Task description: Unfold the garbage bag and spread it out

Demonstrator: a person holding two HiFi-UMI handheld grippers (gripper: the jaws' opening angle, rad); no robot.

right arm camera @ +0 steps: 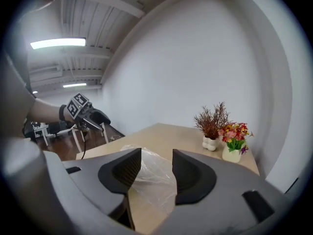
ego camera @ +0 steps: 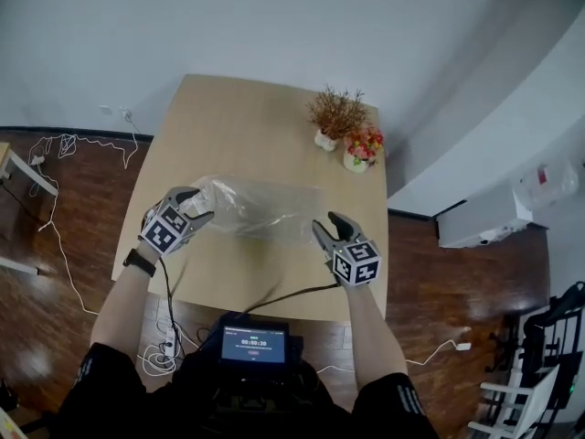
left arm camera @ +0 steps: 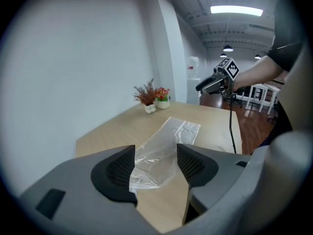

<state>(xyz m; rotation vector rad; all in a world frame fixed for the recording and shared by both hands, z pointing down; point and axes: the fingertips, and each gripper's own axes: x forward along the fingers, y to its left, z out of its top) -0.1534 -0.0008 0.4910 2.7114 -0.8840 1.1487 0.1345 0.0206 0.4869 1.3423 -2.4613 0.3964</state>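
Observation:
A clear, crumpled garbage bag (ego camera: 260,208) lies stretched across the front half of the wooden table (ego camera: 228,117). My left gripper (ego camera: 194,204) is at the bag's left end and my right gripper (ego camera: 327,229) at its right end. In the left gripper view the jaws (left arm camera: 155,168) stand wide apart, and the bag (left arm camera: 168,136) shows in the gap, bunched near the left jaw. In the right gripper view the jaws (right arm camera: 156,168) are also apart, with the bag (right arm camera: 154,180) between and beyond them. Neither pair of pads presses the film. Each gripper view shows the other gripper (left arm camera: 212,84) (right arm camera: 90,116) raised.
A dried plant in a white vase (ego camera: 335,117) and a small pot of flowers (ego camera: 364,149) stand at the table's far right corner. White cables (ego camera: 64,144) lie on the wooden floor at left. A device with a screen (ego camera: 251,344) sits by my chest.

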